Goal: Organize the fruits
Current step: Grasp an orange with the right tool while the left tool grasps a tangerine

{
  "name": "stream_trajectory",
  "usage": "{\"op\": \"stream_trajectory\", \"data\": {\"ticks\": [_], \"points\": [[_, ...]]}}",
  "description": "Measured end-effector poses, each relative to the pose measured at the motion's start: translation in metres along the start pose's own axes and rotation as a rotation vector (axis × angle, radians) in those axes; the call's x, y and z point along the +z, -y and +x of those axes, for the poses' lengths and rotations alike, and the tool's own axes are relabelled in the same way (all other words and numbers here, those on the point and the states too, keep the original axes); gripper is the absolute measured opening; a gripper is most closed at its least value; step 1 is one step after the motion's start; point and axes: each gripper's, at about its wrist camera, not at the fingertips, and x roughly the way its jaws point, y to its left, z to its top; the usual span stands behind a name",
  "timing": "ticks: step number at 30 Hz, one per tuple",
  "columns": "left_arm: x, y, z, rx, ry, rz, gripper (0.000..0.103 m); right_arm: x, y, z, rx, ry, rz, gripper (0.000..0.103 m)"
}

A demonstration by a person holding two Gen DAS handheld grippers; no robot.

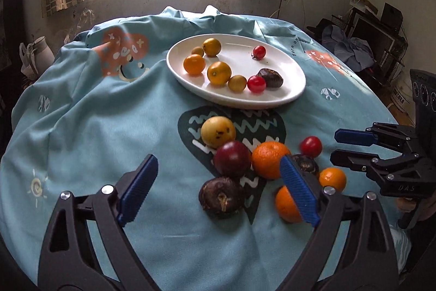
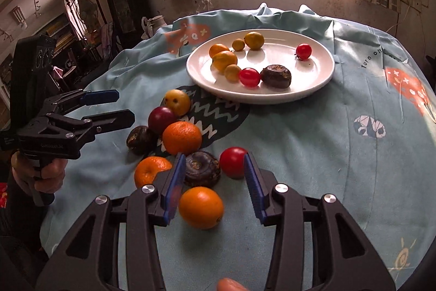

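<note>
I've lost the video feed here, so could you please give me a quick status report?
Left gripper open, empty. Right gripper open, empty, over loose fruit. Plate part-filled; eight fruits on cloth. Nothing in the way.

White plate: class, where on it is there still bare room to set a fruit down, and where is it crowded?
The plate is bare along its right side and near rim, between the lone tomato and the dark fruit. Its left half is crowded with yellow fruits. On the cloth, the right of the plate is bare; the pile crowds the front.
</note>
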Motion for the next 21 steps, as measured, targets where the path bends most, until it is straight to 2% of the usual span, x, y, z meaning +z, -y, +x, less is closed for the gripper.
{"op": "stream_trajectory", "data": {"ticks": [4,7,13,20,21], "points": [[-0.014,0.008,-0.004,0.032,0.014,0.048,0.092,-0.013,-0.006,0.002,-0.012,-0.040,-0.023,0.045],[-0.015,0.012,-0.006,0.008,0.020,0.057,0.092,-0.020,-0.007,0.000,-0.006,-0.055,-0.023,0.045],[-0.016,0.015,-0.009,0.010,0.038,0.064,0.092,-0.025,-0.018,0.006,0.013,-0.080,-0.065,0.045],[-0.018,0.023,-0.013,-0.029,0.044,0.095,0.092,-0.028,-0.012,0.018,-0.042,-0.108,-0.047,0.044],[-0.019,0.026,-0.013,-0.038,0.044,0.107,0.092,-0.028,-0.011,0.019,-0.049,-0.110,-0.044,0.040]]}}
